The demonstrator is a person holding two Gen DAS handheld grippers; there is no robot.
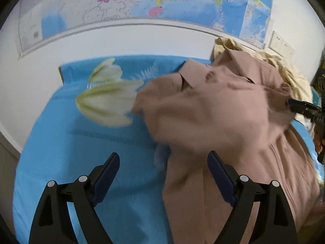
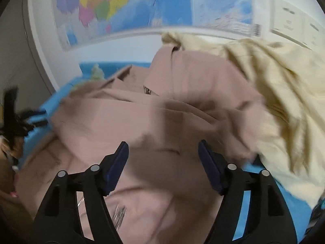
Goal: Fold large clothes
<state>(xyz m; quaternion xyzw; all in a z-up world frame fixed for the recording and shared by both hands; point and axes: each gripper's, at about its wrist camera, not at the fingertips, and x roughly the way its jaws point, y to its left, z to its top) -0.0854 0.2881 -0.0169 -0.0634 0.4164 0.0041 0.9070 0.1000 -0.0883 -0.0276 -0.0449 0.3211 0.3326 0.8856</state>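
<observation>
You're hovering both grippers over the bed, and neither one is holding anything. Your left gripper (image 1: 163, 169) is sitting with its jaws spread wide, half over the blue sheet (image 1: 61, 142) and half over the edge of the pink shirt (image 1: 213, 118). So the shirt is lying ahead and off to the right of those jaws, with only the right-hand finger above cloth.

Your right gripper (image 2: 163, 158) is also standing wide apart and empty, but it's looking straight down onto the shirt's rumpled middle, so this hand is the nearer one. In the left view you're seeing it close to the shirt's right side.

The shirt is running lengthwise away from you, its collar (image 1: 229, 61) toward the wall and the map (image 1: 142, 0), its lower part toward the cameras. It's bunched, not flat. A cream garment (image 2: 274, 93) is crowding its far right edge, touching or overlapping it. I'd judge you're needing to spread it before folding.
</observation>
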